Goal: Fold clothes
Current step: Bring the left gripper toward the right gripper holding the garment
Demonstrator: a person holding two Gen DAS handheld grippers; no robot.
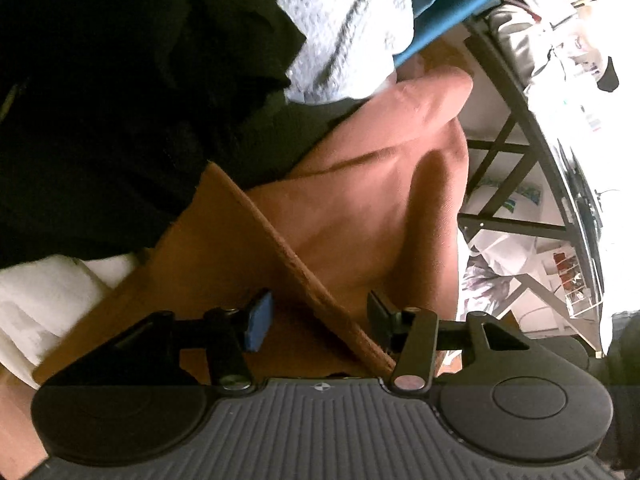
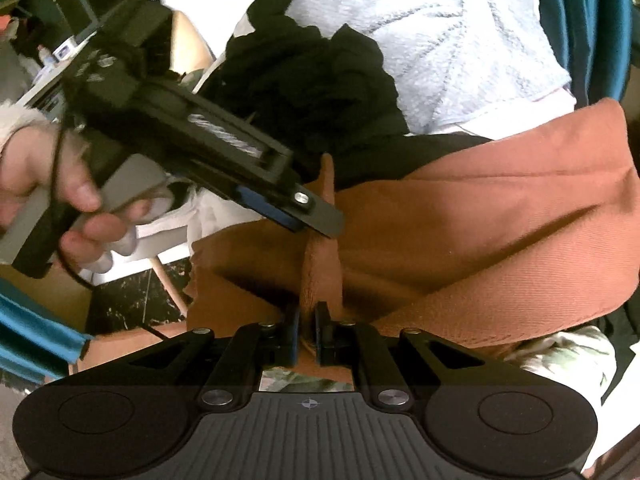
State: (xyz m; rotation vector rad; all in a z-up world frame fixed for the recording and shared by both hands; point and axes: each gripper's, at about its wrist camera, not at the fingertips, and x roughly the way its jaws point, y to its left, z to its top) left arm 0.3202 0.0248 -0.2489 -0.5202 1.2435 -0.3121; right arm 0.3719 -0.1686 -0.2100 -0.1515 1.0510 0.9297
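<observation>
While the right hand-held gripper (image 2: 307, 330) pinches a raised fold of the rust-orange garment (image 2: 500, 216) between its closed pads, the left hand-held gripper (image 1: 316, 320) stands partly open, its pads clear of the cloth, with a ribbed hem (image 1: 320, 292) running diagonally between its fingers. That garment lies spread across the near middle of the scene. Beyond it sits a crumpled black garment (image 2: 316, 80), and farther off a pale blue knitted one (image 2: 440, 40) with teal fabric (image 2: 580, 20) at the far right. Only the right wrist view shows the person's hand (image 2: 60, 196) gripping the left tool's handle. Only the left wrist view shows a white folded cloth (image 1: 44, 304) at the left and a dark-framed shelf (image 1: 508, 168) on the right.
</observation>
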